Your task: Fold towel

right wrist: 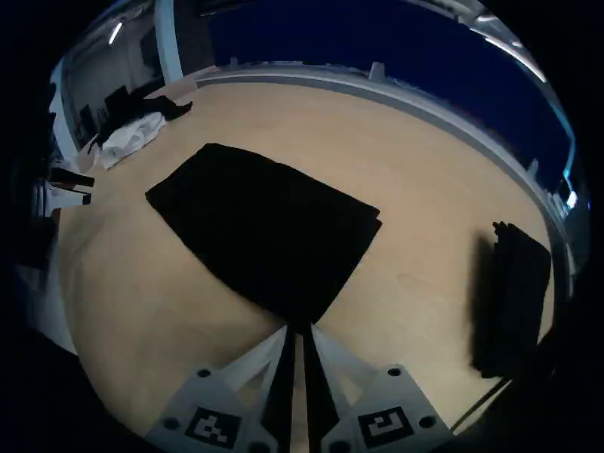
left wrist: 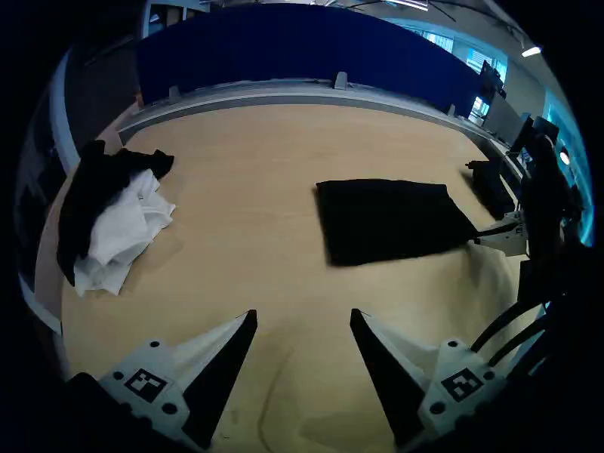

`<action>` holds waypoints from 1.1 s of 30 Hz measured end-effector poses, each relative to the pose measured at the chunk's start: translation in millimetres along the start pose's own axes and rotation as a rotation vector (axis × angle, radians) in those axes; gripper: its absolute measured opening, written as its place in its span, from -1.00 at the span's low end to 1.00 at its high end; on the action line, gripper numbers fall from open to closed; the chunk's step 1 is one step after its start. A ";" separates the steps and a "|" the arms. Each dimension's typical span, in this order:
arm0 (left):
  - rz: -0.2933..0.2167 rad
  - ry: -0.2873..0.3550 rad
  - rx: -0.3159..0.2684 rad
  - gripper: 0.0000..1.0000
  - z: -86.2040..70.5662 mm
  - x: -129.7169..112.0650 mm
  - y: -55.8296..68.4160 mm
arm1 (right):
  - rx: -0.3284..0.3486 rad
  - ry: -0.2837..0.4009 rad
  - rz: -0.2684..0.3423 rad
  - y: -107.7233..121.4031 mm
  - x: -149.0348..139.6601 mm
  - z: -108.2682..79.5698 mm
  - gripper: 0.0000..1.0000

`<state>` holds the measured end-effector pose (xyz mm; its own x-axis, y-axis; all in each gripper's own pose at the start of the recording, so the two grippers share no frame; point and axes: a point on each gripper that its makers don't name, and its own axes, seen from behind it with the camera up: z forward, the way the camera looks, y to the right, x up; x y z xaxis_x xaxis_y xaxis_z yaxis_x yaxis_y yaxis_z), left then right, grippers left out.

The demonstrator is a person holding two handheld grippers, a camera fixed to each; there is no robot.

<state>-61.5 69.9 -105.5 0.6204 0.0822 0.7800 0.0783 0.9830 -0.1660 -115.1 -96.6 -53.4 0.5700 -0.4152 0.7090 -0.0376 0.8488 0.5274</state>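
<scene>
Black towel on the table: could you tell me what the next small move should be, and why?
Probably bring the open left gripper to the other near corner of the black towel: the right gripper pinches one corner, and the towel lies flat.

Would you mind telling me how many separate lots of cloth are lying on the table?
3: the black towel flat in the middle, a dark folded stack near the right edge, and a black-and-white heap at the far left, which may hide more pieces.

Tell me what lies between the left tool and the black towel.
Nothing: in the left gripper view, the stretch from the open left tool to the black towel is bare table.
</scene>
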 end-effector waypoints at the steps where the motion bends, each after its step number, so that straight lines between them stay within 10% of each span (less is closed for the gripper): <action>1: 0.000 0.000 -0.001 0.83 0.0 0.2 0.2 | 0.000 0.001 0.000 -0.1 0.7 -0.2 -0.89; 15: -0.010 0.009 -0.003 0.83 -4.1 4.7 0.8 | -0.010 0.040 -0.025 5.0 24.1 -10.9 -0.92; 33: -0.029 0.050 0.006 0.83 -9.1 19.9 -1.5 | 0.029 0.185 -0.199 -20.9 141.3 -31.6 -0.92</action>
<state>-42.1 68.5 -95.3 0.6560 0.0459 0.7534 0.0921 0.9858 -0.1402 -7.9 -162.7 21.0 0.7088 -0.5041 0.4935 0.0687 0.7456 0.6628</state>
